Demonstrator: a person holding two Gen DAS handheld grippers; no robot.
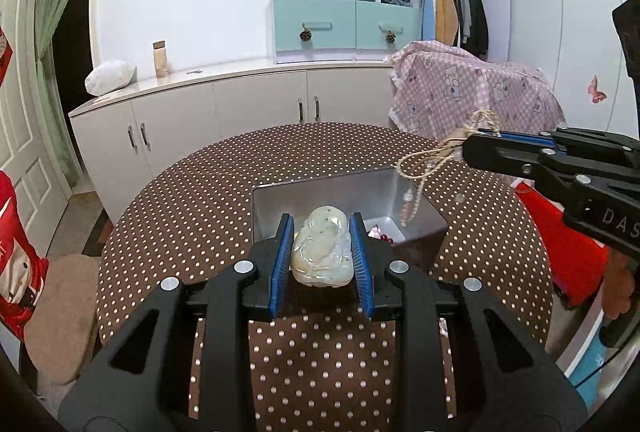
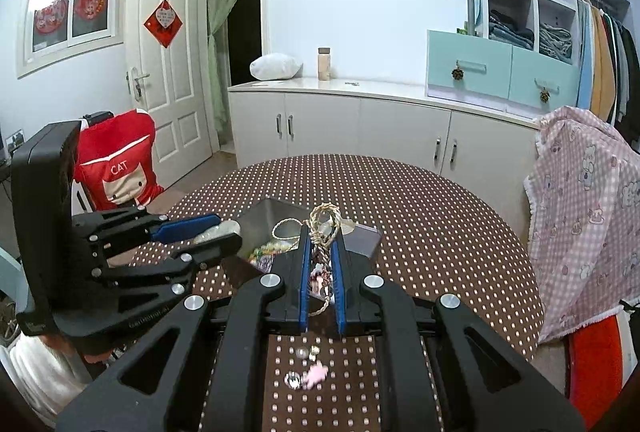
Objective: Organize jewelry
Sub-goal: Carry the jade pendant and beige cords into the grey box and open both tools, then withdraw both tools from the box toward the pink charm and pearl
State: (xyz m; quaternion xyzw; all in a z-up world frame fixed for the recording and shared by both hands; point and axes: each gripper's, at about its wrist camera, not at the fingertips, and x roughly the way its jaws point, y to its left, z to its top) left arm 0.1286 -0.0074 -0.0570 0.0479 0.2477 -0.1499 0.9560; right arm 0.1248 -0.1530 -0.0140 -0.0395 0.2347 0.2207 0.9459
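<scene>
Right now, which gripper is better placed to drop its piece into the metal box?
Right. The right gripper already dangles its cord necklace into the metal box; the left gripper holds the jade pendant near its front rim.

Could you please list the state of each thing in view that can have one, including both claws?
Left claw: shut on the jade pendant.
Jade pendant: held above the table, near the metal box.
Right claw: shut on the cord necklace.
Cord necklace: held up, dangling into the box.
Metal box: open, some jewelry inside.
Loose trinkets: lying on the table.
</scene>
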